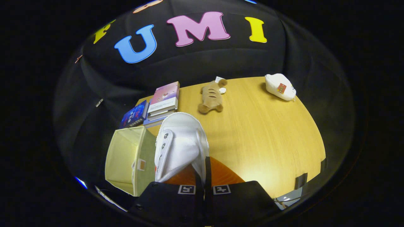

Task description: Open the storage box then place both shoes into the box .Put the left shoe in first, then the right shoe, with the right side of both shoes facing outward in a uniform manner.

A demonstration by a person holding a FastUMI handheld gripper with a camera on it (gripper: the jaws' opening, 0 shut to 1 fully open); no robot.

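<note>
White canvas shoe [181, 145], metal eyelets on the side facing the box, orange lining visible at the heel end. It's lifted off the wooden table, toe pointing ahead, heel edge pinched between the closed fingers of the gripper [204, 176]. Pale yellow fabric storage box [126, 160] sits just beside the shoe at the table's near corner, open top, inside looks empty.

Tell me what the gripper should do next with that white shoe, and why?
Probably carry the white shoe sideways over the open storage box and lower it in. The gripper has its jaws closed on the shoe's edge, holding it above the table, and the box beside it looks empty.
</note>
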